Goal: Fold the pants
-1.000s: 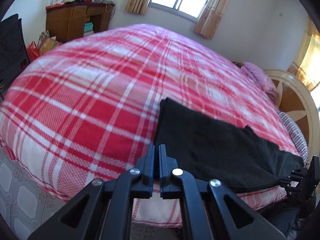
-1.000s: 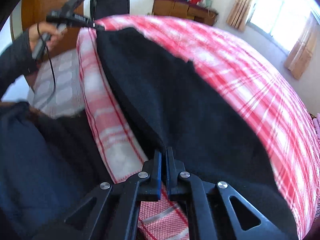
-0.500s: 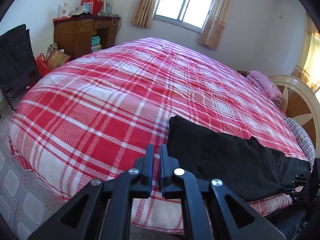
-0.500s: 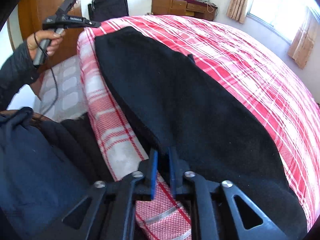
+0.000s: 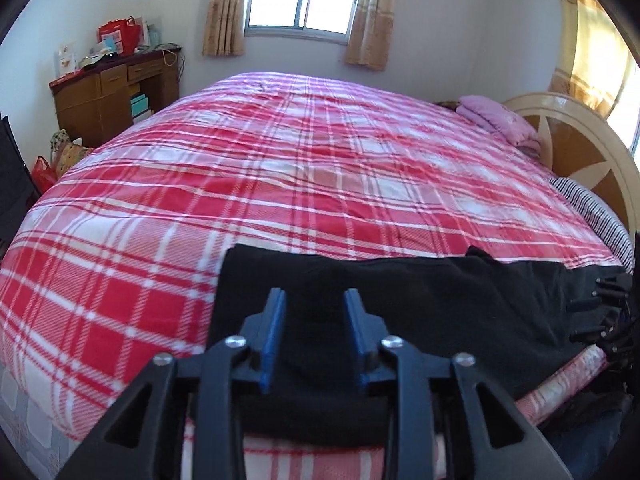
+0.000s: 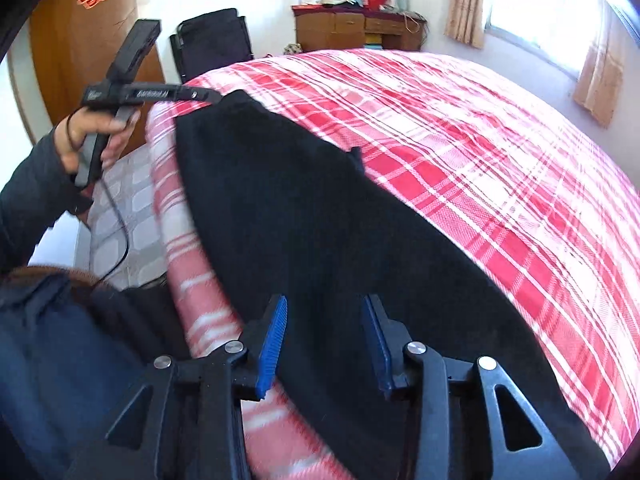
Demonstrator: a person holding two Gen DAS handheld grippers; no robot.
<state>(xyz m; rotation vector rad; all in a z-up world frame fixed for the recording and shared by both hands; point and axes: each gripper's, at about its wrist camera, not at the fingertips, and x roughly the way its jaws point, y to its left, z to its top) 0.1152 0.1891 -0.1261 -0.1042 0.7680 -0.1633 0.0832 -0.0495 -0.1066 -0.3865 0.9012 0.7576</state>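
Black pants (image 5: pixel 420 304) lie flat in a long strip along the near edge of the bed, over the red plaid blanket (image 5: pixel 280 184). My left gripper (image 5: pixel 314 300) is open, its blue-padded jaws hovering over one end of the pants with nothing between them. My right gripper (image 6: pixel 324 312) is open over the other end of the pants (image 6: pixel 320 220). The left gripper also shows in the right wrist view (image 6: pixel 200 96), held in a hand at the far end of the pants. The right gripper shows at the right edge of the left wrist view (image 5: pixel 608 304).
A wooden headboard (image 5: pixel 580 148) and pink pillow (image 5: pixel 496 118) are at the bed's right end. A wooden desk (image 5: pixel 112 92) with clutter stands by the far wall, and a black chair (image 6: pixel 216 46) near a door. Tiled floor (image 6: pixel 120 208) lies beside the bed.
Both grippers were shut and have opened, letting go of the pants ends. The pants now lie flat along the bed edge. The left gripper has moved right, over the pants end.
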